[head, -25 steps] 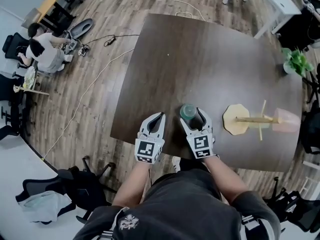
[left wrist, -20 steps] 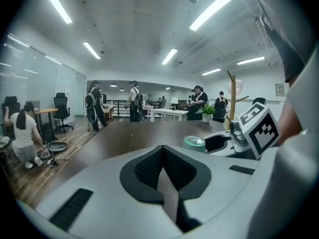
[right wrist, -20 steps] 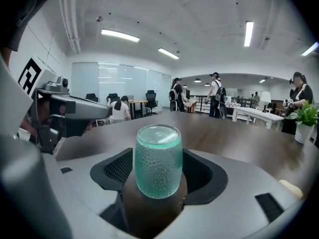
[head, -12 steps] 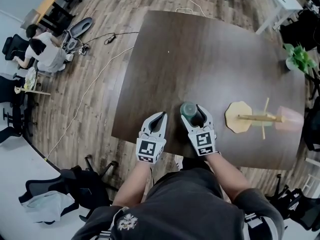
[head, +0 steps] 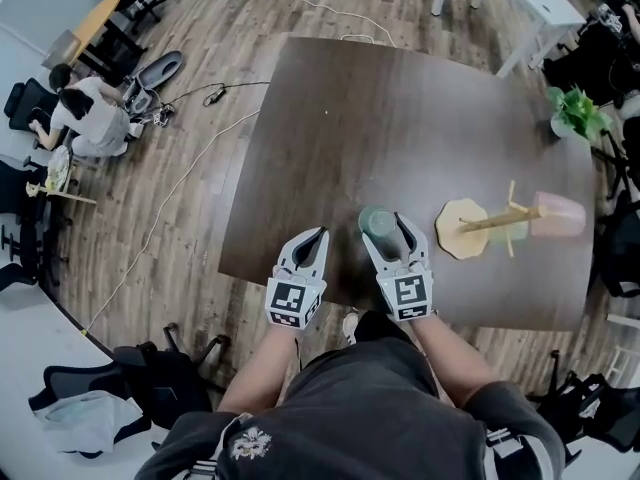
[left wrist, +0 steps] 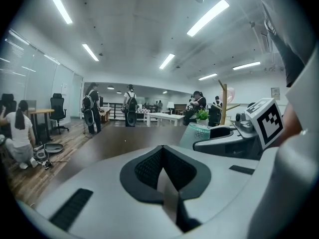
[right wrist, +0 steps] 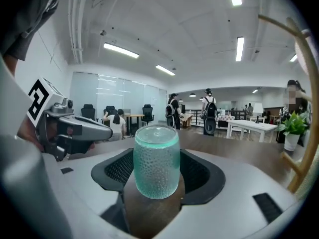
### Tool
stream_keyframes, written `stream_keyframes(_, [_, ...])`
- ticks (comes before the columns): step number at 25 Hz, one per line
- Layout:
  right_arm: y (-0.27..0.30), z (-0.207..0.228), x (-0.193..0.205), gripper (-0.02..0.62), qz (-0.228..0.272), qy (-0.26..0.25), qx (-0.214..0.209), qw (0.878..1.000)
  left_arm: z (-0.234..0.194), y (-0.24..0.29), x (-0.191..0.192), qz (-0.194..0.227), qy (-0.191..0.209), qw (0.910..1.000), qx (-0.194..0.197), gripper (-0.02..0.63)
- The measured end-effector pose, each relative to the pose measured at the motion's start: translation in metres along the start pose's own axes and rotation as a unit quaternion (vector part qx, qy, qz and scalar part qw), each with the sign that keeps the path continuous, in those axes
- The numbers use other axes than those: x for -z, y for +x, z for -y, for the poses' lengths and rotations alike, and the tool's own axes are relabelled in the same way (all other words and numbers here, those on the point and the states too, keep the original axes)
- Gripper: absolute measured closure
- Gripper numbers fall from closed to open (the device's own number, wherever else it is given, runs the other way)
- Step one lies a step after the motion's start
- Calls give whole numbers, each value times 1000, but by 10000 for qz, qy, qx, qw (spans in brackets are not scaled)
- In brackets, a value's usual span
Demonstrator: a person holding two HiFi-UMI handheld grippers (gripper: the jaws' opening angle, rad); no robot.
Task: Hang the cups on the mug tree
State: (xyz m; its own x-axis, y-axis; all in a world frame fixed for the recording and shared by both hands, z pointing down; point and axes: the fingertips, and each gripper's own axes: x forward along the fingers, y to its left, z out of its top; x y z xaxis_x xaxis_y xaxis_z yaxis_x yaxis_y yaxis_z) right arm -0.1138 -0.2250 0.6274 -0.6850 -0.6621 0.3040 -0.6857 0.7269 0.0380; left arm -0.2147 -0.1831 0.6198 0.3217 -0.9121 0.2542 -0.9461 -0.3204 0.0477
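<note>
Fingers (right wrist: 118,172) of right gripper (head: 384,229) flank green cup (right wrist: 156,161), apparently gripping both its sides. Cup stands on dark table (head: 400,118), close to near edge. Left gripper (head: 318,236) just left of it, pads clenched together, nothing held. Mug tree (head: 488,226) stands to the right, pink cup (head: 558,214) at its top.

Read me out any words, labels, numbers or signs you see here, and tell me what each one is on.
No text can be read.
Left gripper cube: black-and-white square marker, a pattern, no letters.
Right gripper cube: the same kind of pattern.
Framed sign in the left gripper view's background: too small to read.
Green cup: no print.
</note>
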Motion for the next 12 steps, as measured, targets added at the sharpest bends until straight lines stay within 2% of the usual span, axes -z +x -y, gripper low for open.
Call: stream_keyframes(12, [-115,2,-61,287,897,-111,831,9924,56,-45,-41,519,234,9979,306,598])
